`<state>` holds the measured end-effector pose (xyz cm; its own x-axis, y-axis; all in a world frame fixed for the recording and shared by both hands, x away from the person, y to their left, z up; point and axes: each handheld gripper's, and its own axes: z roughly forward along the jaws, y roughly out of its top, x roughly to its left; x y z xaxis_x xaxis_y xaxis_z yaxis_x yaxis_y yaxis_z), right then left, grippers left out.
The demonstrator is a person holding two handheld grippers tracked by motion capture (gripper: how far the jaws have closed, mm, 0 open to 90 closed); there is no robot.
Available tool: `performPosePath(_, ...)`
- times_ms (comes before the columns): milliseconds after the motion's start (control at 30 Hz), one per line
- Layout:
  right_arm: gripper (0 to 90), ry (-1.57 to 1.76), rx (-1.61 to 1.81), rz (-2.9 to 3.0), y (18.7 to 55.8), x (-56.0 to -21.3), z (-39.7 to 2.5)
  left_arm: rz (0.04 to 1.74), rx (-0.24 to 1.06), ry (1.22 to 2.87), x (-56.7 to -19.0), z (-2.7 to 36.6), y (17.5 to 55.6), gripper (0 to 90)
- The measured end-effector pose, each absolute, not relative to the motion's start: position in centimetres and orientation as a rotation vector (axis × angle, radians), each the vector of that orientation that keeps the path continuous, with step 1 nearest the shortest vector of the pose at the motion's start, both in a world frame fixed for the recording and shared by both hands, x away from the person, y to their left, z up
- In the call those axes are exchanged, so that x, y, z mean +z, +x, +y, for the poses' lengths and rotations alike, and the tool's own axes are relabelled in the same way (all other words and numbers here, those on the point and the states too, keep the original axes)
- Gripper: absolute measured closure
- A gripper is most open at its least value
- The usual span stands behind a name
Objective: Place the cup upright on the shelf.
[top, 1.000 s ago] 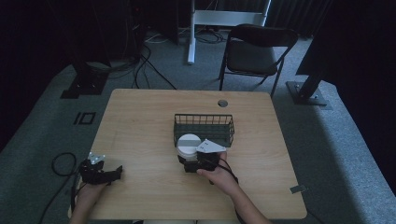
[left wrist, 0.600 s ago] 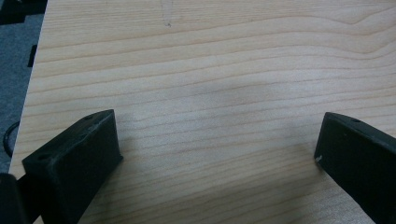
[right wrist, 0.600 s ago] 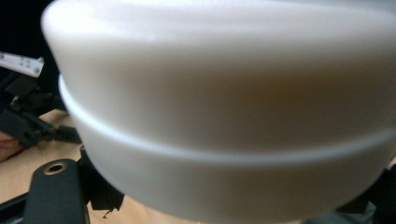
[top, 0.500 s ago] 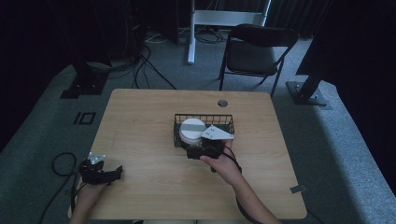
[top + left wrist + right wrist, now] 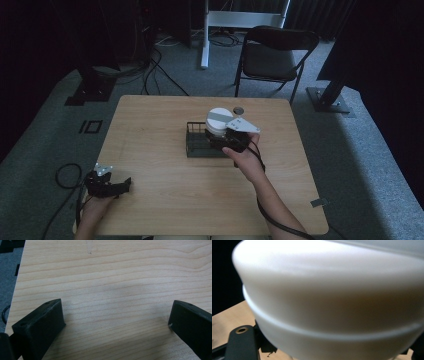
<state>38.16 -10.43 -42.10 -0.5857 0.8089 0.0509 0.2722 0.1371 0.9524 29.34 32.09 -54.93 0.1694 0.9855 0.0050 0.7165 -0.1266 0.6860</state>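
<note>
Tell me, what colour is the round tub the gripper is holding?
The round tub is white with a grey band across its top, best seen in the high view.

- the wire basket (image 5: 200, 145) sits on the table (image 5: 165, 210), right of its middle.
- the round container (image 5: 218, 121) is over the basket's far right corner.
- the left gripper (image 5: 117, 186) lies at the table's near left edge.
- a chair (image 5: 272, 55) stands behind the table.

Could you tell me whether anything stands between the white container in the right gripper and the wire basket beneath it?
Nothing visible does. The right gripper holds the white container above the wire basket, whose visible interior looks bare.
</note>
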Motion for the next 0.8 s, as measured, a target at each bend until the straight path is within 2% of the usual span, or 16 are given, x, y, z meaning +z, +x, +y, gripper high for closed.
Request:
performPosePath(400, 17.9, 1.235, 1.282, 1.807, 40.9, -43.5, -12.2, 1.603, 0.643, 1.908, -54.9, 32.1, 29.3, 0.3)
performPosePath(800, 17.9, 1.327, 1.195, 1.818, 42.1, -45.7, -12.6, 1.603, 0.643, 1.908, -54.9, 32.1, 29.3, 0.2)
